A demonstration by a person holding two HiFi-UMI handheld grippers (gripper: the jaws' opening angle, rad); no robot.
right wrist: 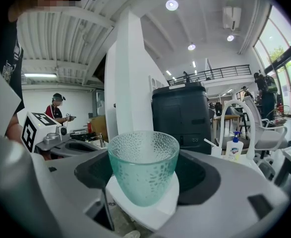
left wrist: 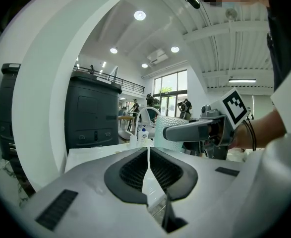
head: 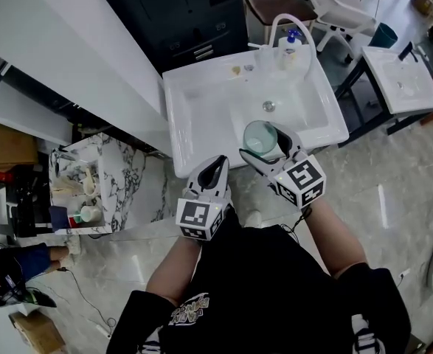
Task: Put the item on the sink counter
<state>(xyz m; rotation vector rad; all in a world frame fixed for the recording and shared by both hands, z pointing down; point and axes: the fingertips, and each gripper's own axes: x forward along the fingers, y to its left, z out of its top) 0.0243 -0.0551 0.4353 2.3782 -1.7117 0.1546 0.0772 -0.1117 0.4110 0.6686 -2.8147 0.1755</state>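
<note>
Jaws of the right gripper [right wrist: 143, 195] are clamped on a pale green dimpled glass cup [right wrist: 143, 165], one pad against each side of its lower wall. That low grip holds the cup upright, mouth up, and leaves its base free to meet a surface first. The left gripper [left wrist: 148, 155] has its jaws pressed together with nothing between them; it sits just beside the right one, seemingly idle and out of the way. In the head view the cup hangs over the front edge of the white sink [head: 194, 87]; I cannot tell whether it touches. The flat rim looks like the set-down spot, away from the faucet [head: 279, 22] and soap bottle [head: 290, 49] at the back, so I judge the carry nearly done and the release not yet made
</note>
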